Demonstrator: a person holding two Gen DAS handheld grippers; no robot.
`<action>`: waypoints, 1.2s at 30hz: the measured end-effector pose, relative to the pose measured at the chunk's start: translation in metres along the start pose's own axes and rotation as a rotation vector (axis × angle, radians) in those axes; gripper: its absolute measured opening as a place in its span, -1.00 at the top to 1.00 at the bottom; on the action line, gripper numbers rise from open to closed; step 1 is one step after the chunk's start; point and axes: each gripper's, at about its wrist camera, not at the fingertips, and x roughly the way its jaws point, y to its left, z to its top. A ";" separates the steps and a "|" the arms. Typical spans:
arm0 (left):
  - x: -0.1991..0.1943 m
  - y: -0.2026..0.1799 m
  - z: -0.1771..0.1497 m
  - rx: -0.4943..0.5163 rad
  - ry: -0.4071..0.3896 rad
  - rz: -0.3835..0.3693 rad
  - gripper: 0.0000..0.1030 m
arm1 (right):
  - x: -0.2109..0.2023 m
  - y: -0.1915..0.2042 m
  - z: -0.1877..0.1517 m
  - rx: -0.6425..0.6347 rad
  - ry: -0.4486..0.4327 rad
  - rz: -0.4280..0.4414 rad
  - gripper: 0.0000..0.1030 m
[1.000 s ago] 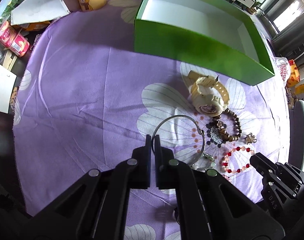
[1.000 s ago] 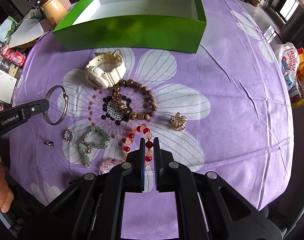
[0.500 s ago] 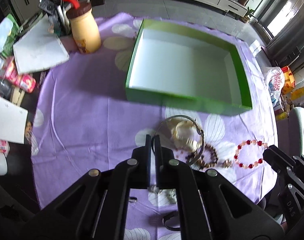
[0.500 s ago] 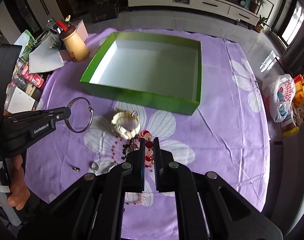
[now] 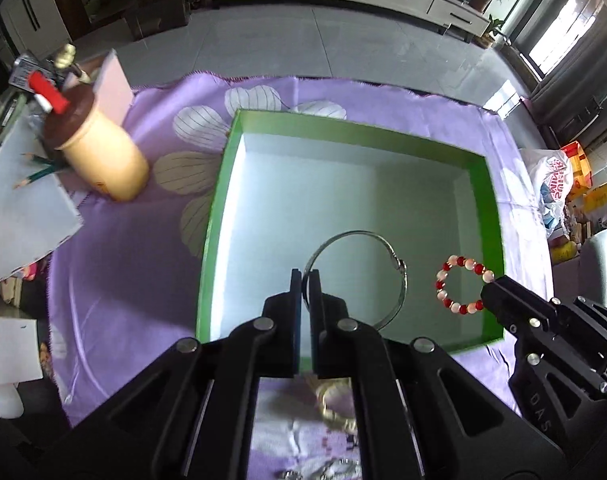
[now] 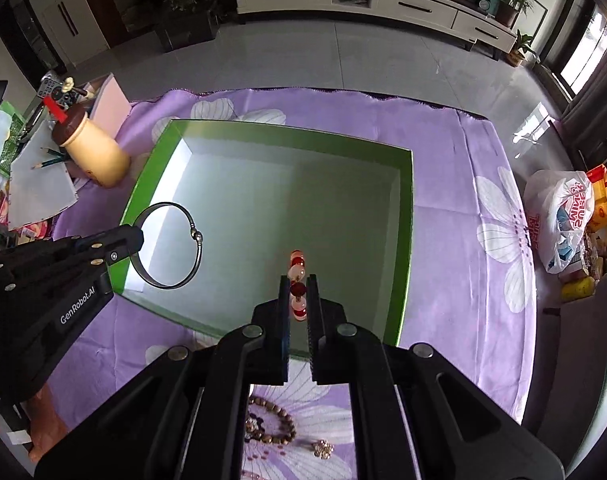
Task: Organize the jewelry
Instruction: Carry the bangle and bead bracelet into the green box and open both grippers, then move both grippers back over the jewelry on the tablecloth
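Note:
My left gripper [image 5: 305,280] is shut on a thin silver bangle [image 5: 395,268] and holds it above the near part of the open green box [image 5: 219,208]. The bangle also shows in the right wrist view [image 6: 195,236]. My right gripper [image 6: 298,284] is shut on a red and pink bead bracelet [image 6: 297,268], held above the box [image 6: 405,216]. That bracelet shows in the left wrist view [image 5: 463,288] at the right gripper's tip. The box has a white floor with nothing lying in it.
A brown bead bracelet [image 6: 279,424] and a small gold brooch [image 6: 323,449] lie on the purple flowered cloth [image 6: 463,280] below my right gripper. A cream watch [image 5: 335,400] lies under my left gripper. A tan bottle [image 5: 103,160], pencils and papers stand at the left.
Both grippers have risen and moved forward from the jewelry pile to above the green box, carrying the bangle and the bead bracelet.

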 end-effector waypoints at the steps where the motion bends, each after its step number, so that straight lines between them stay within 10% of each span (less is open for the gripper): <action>1: 0.010 -0.001 0.003 0.001 0.010 0.003 0.93 | 0.010 -0.001 0.003 0.003 0.011 0.000 0.86; 7: 0.062 0.000 0.010 0.002 0.072 0.038 0.86 | 0.054 -0.009 0.008 0.026 0.071 0.008 0.85; 9: 0.067 0.003 0.010 -0.002 0.065 0.057 0.37 | 0.057 -0.012 0.008 0.031 0.064 -0.016 0.43; 11: 0.063 0.004 0.009 0.002 0.041 0.074 0.10 | 0.051 -0.012 0.009 0.019 0.019 -0.029 -0.51; 12: 0.060 0.005 0.009 0.002 0.030 0.084 0.02 | 0.044 -0.013 0.008 0.018 -0.013 -0.038 -0.56; 26: -0.073 0.026 -0.092 0.002 -0.120 0.046 -0.35 | -0.067 -0.015 -0.091 -0.038 -0.149 -0.048 -0.56; 36: -0.072 0.053 -0.207 -0.009 -0.045 0.030 -0.35 | -0.055 -0.006 -0.192 -0.058 -0.055 -0.030 -0.55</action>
